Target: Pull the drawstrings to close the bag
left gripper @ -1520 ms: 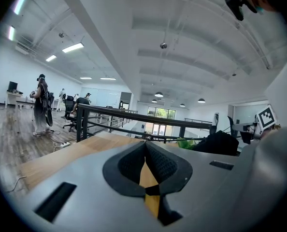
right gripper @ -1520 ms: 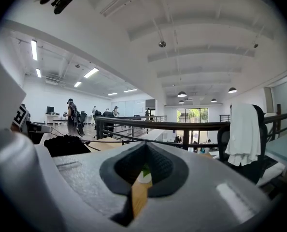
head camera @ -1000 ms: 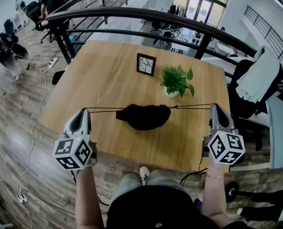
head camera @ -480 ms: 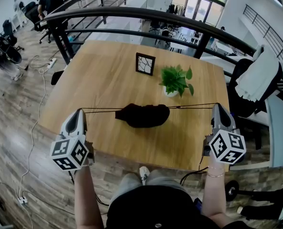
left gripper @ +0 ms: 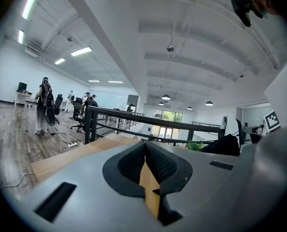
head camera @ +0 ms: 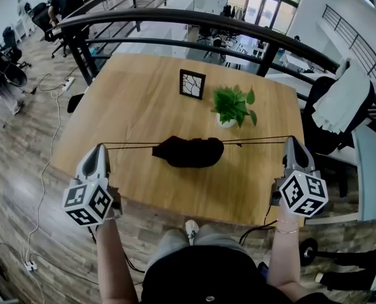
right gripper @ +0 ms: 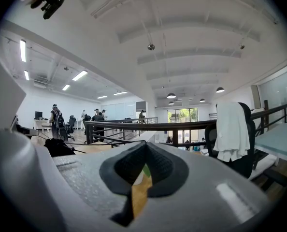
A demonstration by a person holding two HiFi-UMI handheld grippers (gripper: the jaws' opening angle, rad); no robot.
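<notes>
At mid-frame on the wooden table (head camera: 144, 100) the black bag (head camera: 189, 152) sits bunched between its two taut drawstrings (head camera: 128, 145), the left gripper (head camera: 100, 147) and the right gripper (head camera: 291, 140) each clamped shut on a cord end, so pulling evenly, level and straight outward looks the surest finish.

Wearing a black top (head camera: 204, 276), greyish trousers (head camera: 168, 239) and a thin bracelet (head camera: 285, 232); showing grey tapered left tongs (head camera: 101, 147) and right tongs (head camera: 290, 140), both carrying black-and-white marker cubes (head camera: 87, 201).
</notes>
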